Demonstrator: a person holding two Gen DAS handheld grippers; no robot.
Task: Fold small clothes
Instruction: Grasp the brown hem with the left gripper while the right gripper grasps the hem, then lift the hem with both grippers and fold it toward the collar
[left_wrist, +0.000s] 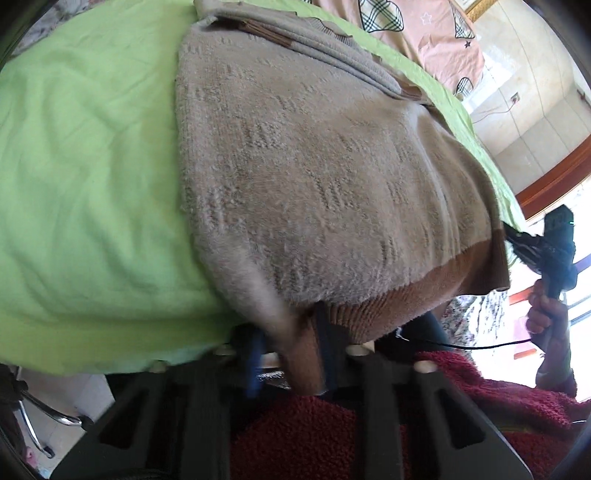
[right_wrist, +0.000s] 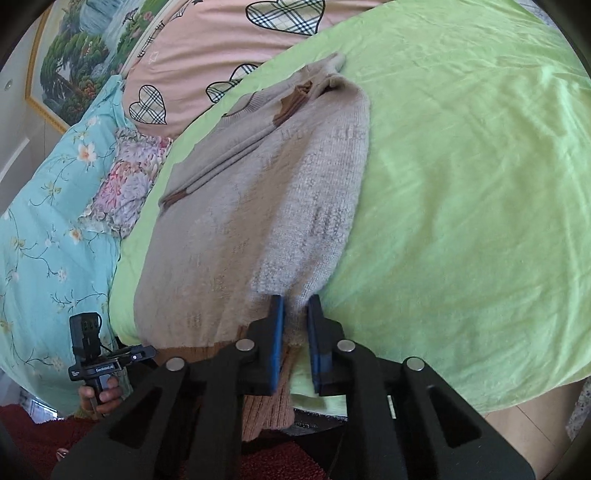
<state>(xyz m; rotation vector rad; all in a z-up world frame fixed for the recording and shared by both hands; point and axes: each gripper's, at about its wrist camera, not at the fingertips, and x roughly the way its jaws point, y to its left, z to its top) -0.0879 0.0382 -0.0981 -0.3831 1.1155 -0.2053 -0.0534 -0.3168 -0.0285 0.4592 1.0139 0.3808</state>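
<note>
A beige knitted sweater with a brown ribbed hem lies lengthwise on a green sheet, its sleeves folded across the far end. My left gripper is shut on the brown hem at one near corner. In the right wrist view the sweater runs away from me, and my right gripper is shut on its other hem corner, which hangs below the blue pads. The right gripper also shows at the right edge of the left wrist view.
The green sheet covers a bed. A pink quilt with plaid hearts and a light blue floral quilt lie beyond it. The person's red fleece top is close below the grippers. A chair leg stands on the floor at left.
</note>
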